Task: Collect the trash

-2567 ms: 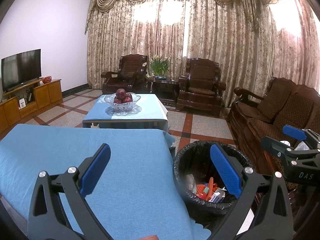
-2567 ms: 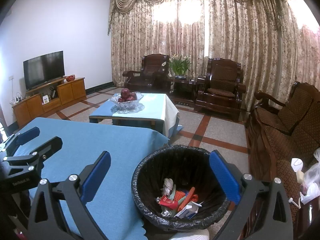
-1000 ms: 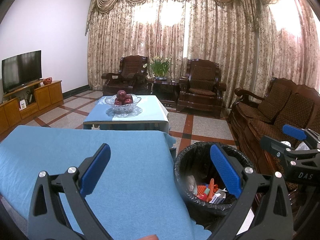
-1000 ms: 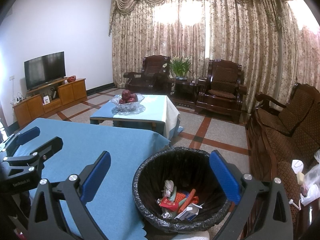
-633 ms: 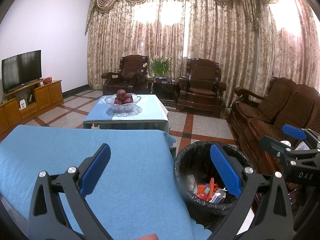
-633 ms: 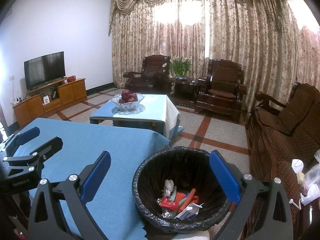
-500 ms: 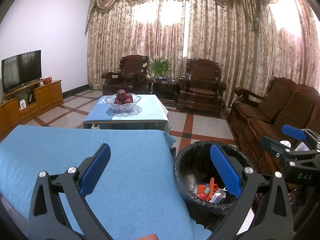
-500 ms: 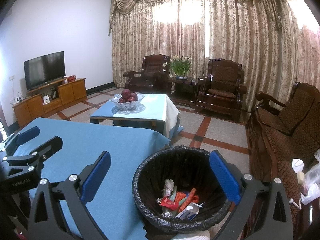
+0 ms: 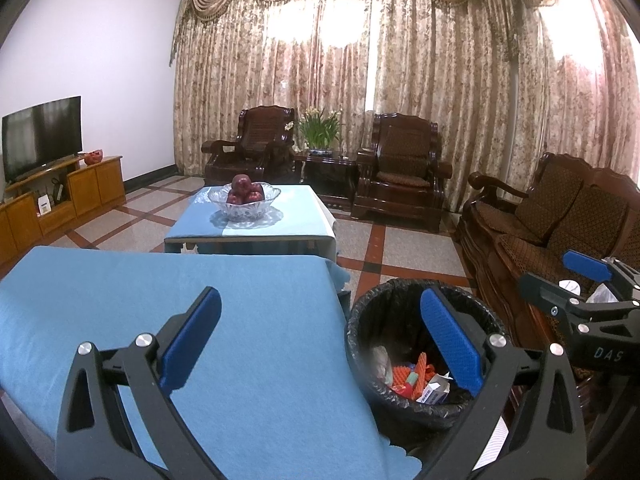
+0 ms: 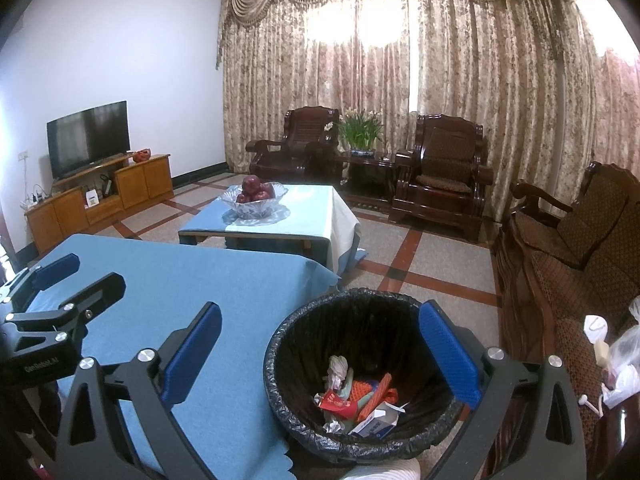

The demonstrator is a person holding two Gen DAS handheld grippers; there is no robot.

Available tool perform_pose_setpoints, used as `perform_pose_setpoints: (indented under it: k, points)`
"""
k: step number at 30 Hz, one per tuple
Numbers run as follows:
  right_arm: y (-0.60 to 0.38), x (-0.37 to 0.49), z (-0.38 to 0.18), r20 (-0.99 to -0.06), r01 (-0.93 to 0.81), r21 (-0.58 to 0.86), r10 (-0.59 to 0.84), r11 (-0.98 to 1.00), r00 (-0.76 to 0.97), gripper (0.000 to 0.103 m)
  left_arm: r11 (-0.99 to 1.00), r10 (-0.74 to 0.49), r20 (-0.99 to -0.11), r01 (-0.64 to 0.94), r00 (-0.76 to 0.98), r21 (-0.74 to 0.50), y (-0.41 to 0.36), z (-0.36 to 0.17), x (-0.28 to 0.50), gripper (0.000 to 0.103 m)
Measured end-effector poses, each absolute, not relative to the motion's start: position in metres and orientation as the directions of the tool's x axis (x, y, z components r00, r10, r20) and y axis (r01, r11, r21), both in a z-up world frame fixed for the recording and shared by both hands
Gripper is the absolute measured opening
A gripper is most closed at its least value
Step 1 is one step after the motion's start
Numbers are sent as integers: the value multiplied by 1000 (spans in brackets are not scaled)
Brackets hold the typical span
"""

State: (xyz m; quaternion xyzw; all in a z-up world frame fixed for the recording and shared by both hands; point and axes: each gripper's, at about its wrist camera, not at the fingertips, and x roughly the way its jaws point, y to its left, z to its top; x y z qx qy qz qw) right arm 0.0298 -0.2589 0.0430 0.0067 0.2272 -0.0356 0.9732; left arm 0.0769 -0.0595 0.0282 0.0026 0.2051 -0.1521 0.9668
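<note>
Blue tablecloth (image 9: pixel 120 300) filling lower left, bare to its scalloped edge; tiled floor (image 10: pixel 440 264) open mid-frame. One black-lined bin (image 10: pixel 320 320) lower centre just beside cloth edge, trash (image 10: pixel 360 396) piled inside. Two armchairs (image 9: pixel 404 168), one fruit bowl (image 9: pixel 244 200). Left gripper (image 9: pixel 320 344) and right gripper (image 10: pixel 320 348) both spread wide, empty.

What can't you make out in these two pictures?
- Bottom of the bin: both views, buried under trash.
- Print on the small box: too small.
- White item at the bottom edge, right view: cut off.
- Bags on the sofa: cut by the right edge.
</note>
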Motion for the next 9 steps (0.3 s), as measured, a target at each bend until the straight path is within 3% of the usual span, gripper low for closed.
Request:
perform_pose_setpoints:
  k: [9]
  points:
    - [-260,30,42,-442,71,-2,-64,997,895,97,954,-291,-399,293,870,-57,-59,27,76,97]
